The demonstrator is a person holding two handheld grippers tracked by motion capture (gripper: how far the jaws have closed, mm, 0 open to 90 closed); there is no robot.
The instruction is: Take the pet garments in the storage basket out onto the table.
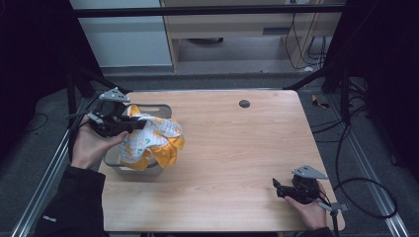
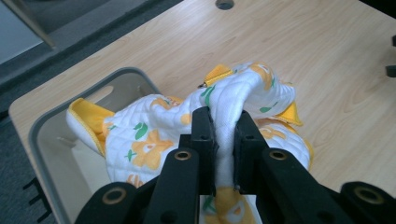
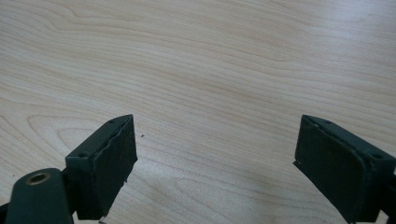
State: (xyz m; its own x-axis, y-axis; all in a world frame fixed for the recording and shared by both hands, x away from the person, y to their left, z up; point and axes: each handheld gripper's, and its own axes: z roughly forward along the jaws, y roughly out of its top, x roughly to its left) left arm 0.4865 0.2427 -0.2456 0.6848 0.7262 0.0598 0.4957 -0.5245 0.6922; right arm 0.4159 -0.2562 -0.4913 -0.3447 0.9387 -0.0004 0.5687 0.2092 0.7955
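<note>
left gripper pulling quilted cloth out of grey bin, right gripper idle

high view: left gripper (image 1: 129, 124) is over the grey bin (image 1: 159, 107) at the desk's (image 1: 237, 148) left edge, cloth (image 1: 150, 140) bunched half in, half draped over the bin's right rim. right gripper (image 1: 280, 190) rests near the bottom-right corner, well apart. left gripper view: jaws clamped on a thin white fold of the cloth (image 2: 243, 93), bin (image 2: 44, 126) underneath. right gripper view: jaws spread wide, nothing between, bare desk (image 3: 210, 70). risks: pinch is on one fold only, so it could slip free; trailing cloth may snag the rim and drag or tip the bin, since nothing is holding it down.
</note>
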